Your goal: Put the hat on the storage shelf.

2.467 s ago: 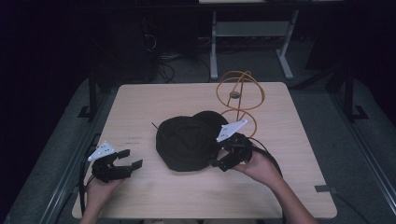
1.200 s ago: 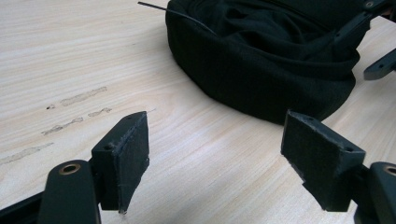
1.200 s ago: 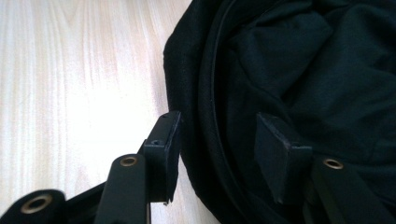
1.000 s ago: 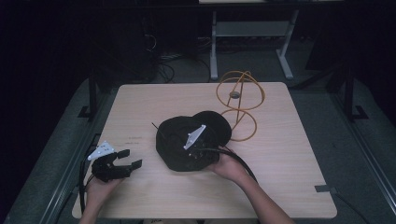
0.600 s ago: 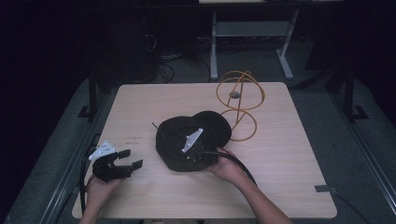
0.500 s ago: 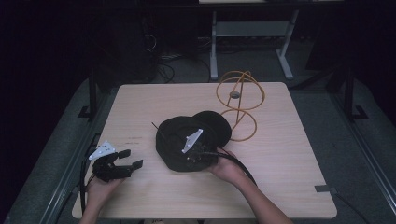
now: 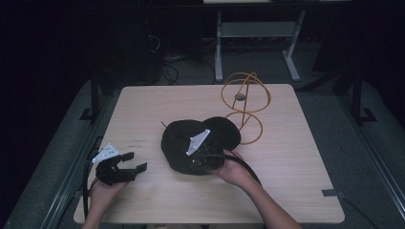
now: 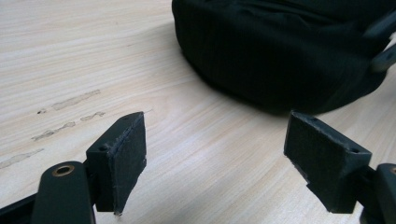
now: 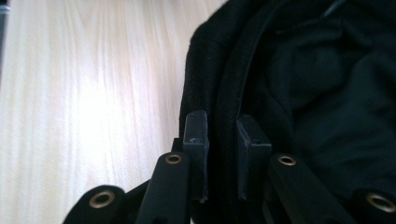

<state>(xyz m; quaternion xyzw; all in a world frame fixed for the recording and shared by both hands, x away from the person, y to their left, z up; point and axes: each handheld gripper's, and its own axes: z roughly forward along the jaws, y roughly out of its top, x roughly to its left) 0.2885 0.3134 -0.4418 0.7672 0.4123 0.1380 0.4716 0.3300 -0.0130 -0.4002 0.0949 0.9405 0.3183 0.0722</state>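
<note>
A black cap (image 7: 179, 138) lies crown-side down near the middle of the wooden table (image 7: 296, 181). My right gripper (image 7: 192, 164) sits at the cap's near edge, its white plate over the fabric. In the right gripper view my right gripper (image 9: 222, 135) has just been closing, and its pads now press on the cap's (image 9: 327, 93) rim band between them. My left gripper (image 7: 135, 161) rests at the table's front left, open. In the left gripper view my left gripper (image 8: 215, 154) has nothing between its jaws, and the cap (image 8: 280, 51) lies a short way beyond them.
An orange wire stand (image 7: 246, 102) of hoops rises just behind and to the right of the cap. Faint scuff marks (image 8: 70, 100) streak the wood near my left gripper. Dark floor and a white frame lie beyond the far edge.
My right gripper moved from the cap's right side to its near edge and closed there. The left hand has stayed put.
</note>
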